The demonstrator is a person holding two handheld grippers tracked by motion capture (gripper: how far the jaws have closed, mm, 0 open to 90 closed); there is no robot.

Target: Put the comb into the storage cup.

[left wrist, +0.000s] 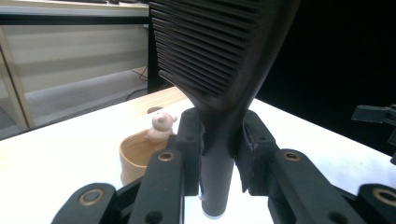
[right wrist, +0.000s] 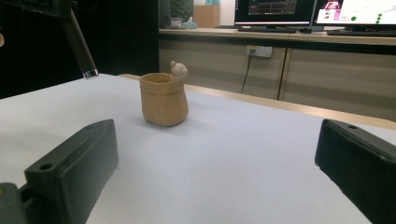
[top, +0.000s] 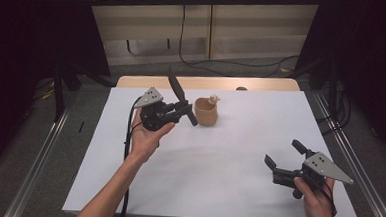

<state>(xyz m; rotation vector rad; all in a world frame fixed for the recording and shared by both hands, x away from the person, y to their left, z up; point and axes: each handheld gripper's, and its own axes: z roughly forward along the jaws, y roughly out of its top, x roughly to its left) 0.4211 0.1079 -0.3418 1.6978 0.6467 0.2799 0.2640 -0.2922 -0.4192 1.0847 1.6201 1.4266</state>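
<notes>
My left gripper (top: 183,109) is shut on the handle of a black comb (top: 178,92), held above the table's back left. The comb's toothed part points up and away, and its handle end reaches toward a tan pouch-shaped cup (top: 206,112). In the left gripper view the comb (left wrist: 219,56) rises between the jaws, with the cup (left wrist: 135,154) behind to the left and a small bear figure (left wrist: 161,125) on its rim. My right gripper (top: 283,152) is open near the front right, nothing between its jaws. Its own view looks at the cup (right wrist: 163,99) standing upright.
The white table top (top: 218,165) has a bare wooden strip (top: 207,82) along its far edge. Black curtains stand at both sides. A cable (top: 126,150) trails from the left gripper along the forearm. Monitors (right wrist: 317,11) sit on a counter beyond the table.
</notes>
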